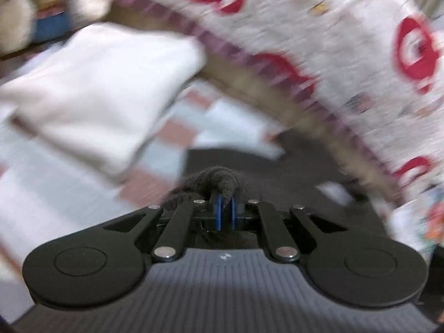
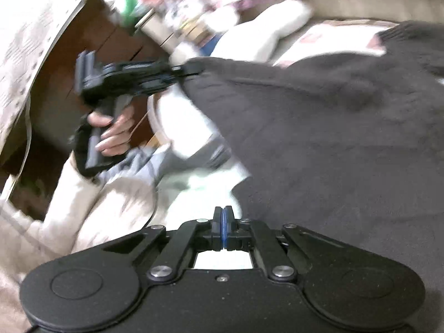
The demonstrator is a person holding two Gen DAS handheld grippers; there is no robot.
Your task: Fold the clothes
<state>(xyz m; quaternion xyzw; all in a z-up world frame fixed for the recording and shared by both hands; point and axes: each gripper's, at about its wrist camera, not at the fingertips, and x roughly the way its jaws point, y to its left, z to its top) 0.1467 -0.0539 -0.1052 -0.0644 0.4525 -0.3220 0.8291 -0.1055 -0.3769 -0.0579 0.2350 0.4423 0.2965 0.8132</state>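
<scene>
A dark grey knit garment spreads over the bed and fills the right side of the right wrist view. My left gripper is shut on a bunched edge of this garment. In the right wrist view a hand holds the left gripper, which pinches the garment's far left corner and lifts it. My right gripper is shut, its blue pads pressed together with no cloth visible between them; the garment's near edge lies just to its right. Both views are motion-blurred.
A folded white cloth lies on the checked bedsheet ahead and to the left. A white blanket with red motifs arches across the upper right. Boxes and clutter sit at the back beside brown wooden furniture. A pale sleeve is at the lower left.
</scene>
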